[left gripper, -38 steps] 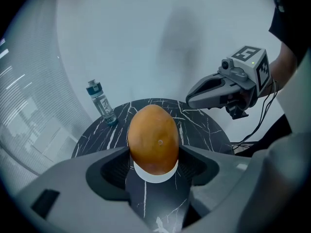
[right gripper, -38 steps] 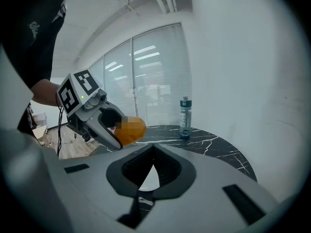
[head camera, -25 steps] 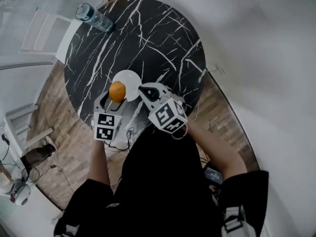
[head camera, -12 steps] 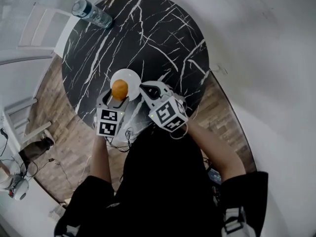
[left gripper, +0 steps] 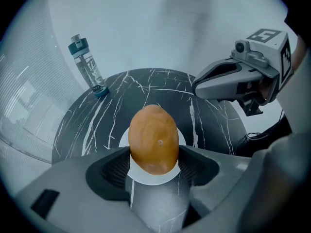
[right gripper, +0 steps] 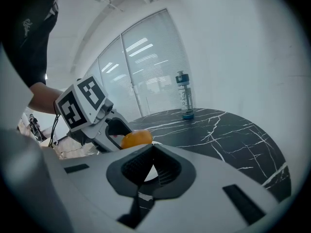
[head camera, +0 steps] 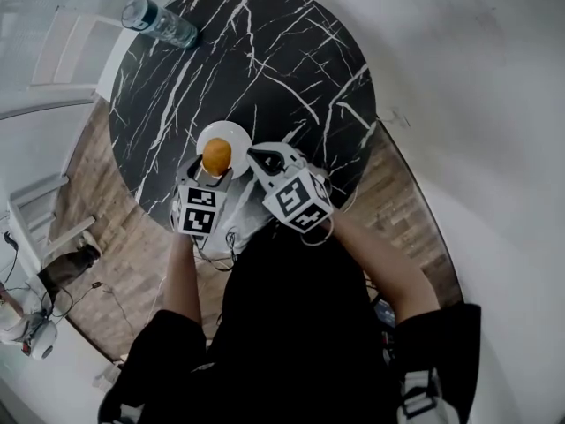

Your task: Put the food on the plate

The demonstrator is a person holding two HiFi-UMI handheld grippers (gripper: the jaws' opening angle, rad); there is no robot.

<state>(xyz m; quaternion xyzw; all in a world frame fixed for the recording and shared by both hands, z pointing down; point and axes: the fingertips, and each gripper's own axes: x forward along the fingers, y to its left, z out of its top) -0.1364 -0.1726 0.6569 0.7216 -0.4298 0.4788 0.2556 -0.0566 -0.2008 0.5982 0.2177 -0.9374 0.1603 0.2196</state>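
An orange-brown, egg-shaped piece of food [left gripper: 153, 140] sits between the jaws of my left gripper [head camera: 214, 162], which is shut on it. It hangs over the near part of a small white plate [head camera: 231, 134] on the black marble table [head camera: 265, 51]. The right gripper view shows the same food [right gripper: 136, 138] from the side. My right gripper [head camera: 265, 160] hovers just right of the plate with its jaws shut and nothing between them; in the left gripper view it [left gripper: 197, 89] sits at the upper right.
A clear water bottle with a teal cap [head camera: 159, 23] lies near the table's far left edge; it stands upright in the left gripper view [left gripper: 87, 67]. White chairs [head camera: 62, 56] stand left of the table on a wooden floor [head camera: 106, 263]. Cables trail near the table's near edge.
My left gripper has carried the food forward and slightly right, from beside the plate's near edge to over the plate. The right gripper has hardly moved.
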